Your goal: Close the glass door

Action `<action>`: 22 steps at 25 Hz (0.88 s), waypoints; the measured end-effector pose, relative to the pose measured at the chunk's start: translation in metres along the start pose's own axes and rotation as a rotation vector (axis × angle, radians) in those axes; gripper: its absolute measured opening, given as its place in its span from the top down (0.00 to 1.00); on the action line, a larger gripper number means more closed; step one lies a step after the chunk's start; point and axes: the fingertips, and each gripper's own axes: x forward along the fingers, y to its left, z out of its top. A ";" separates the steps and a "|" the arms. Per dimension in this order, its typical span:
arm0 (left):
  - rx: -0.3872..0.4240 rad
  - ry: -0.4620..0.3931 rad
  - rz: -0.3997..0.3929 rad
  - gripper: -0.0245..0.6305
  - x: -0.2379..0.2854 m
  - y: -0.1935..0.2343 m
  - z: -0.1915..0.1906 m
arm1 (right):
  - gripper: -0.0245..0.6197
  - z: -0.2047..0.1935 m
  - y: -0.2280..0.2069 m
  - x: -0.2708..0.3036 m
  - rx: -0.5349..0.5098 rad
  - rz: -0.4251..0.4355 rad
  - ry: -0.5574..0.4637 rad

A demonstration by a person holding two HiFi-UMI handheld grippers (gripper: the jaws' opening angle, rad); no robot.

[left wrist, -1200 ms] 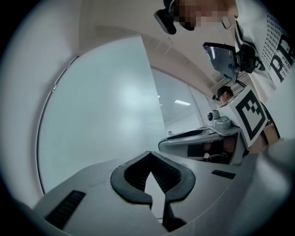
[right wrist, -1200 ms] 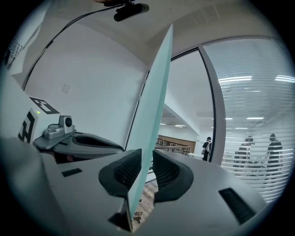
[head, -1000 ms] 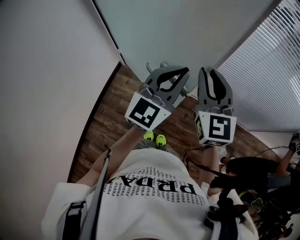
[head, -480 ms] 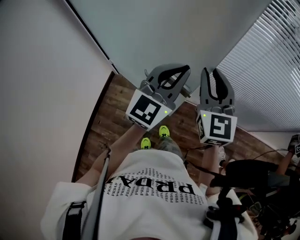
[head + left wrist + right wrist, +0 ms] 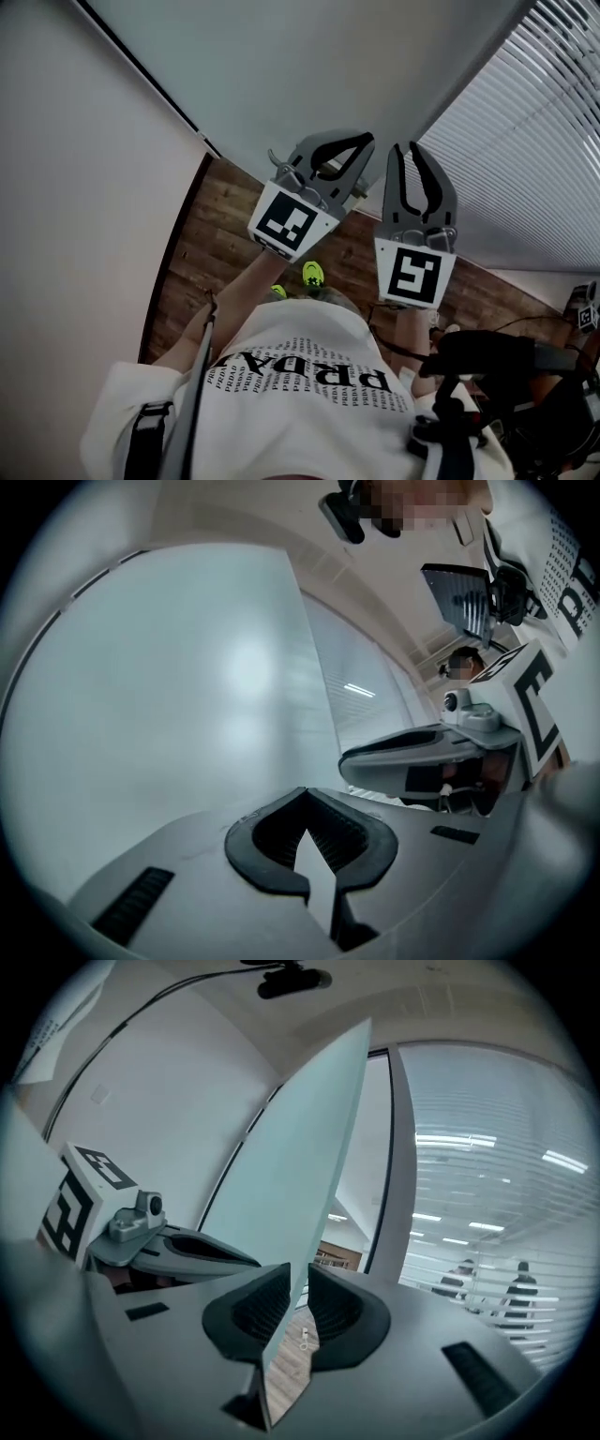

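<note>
1. The glass door (image 5: 309, 75) is a frosted pane across the top of the head view, between the white wall (image 5: 75, 234) on our left and the blinds (image 5: 525, 141) on our right. It stands open. In the right gripper view the pane (image 5: 300, 1147) is well apart from the dark frame post (image 5: 389, 1147), and a lit room shows through the opening.
2. The door's free edge is its long axis. It runs upright, and in the right gripper view it slants from the upper right straight down into the slot between our fingers.
3. The right gripper (image 5: 292, 1274) has its fingers only narrowly apart, and the door's edge lines up with that slot. The wooden floor (image 5: 286, 1363) shows in the strip beside the right-hand finger, so we judge the edge is straddled or just ahead of the fingers, not clamped. We cannot tell which.
4. The left gripper (image 5: 307, 794) has its fingers closed tip to tip on nothing. It faces the flat of the pane (image 5: 169, 686), not the edge. In the head view it (image 5: 362, 142) sits just beside the right gripper (image 5: 409, 152), on the wall side.
5. We judge the right gripper is the one placed to move the door. The edge has to travel sideways toward the post, across the slot and not along it.
</note>
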 end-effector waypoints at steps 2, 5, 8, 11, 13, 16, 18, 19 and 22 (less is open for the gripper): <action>0.001 0.002 -0.003 0.96 0.011 -0.002 -0.002 | 0.89 0.006 -0.007 -0.006 -0.029 -0.021 -0.025; 0.000 -0.001 -0.002 0.96 0.025 0.001 -0.001 | 0.93 0.001 -0.010 0.004 -0.021 0.028 -0.011; -0.008 0.003 -0.007 0.96 0.034 0.005 -0.003 | 0.96 -0.005 -0.015 0.022 -0.012 0.037 -0.008; -0.003 0.010 0.006 0.96 0.035 0.019 -0.009 | 0.96 -0.009 -0.014 0.035 -0.031 0.013 0.008; -0.007 0.013 0.008 0.96 0.037 0.027 -0.013 | 0.96 -0.013 -0.017 0.044 -0.009 0.004 0.013; -0.001 0.021 0.006 0.96 0.042 0.035 -0.019 | 0.97 -0.017 -0.026 0.056 -0.019 0.001 0.023; -0.002 0.023 0.003 0.96 0.047 0.038 -0.020 | 0.96 -0.020 -0.033 0.065 -0.032 -0.009 0.031; -0.004 0.024 0.000 0.96 0.050 0.039 -0.021 | 0.96 -0.022 -0.037 0.069 -0.037 -0.016 0.036; -0.011 0.026 -0.007 0.96 0.056 0.043 -0.026 | 0.96 -0.028 -0.045 0.083 -0.042 -0.030 0.045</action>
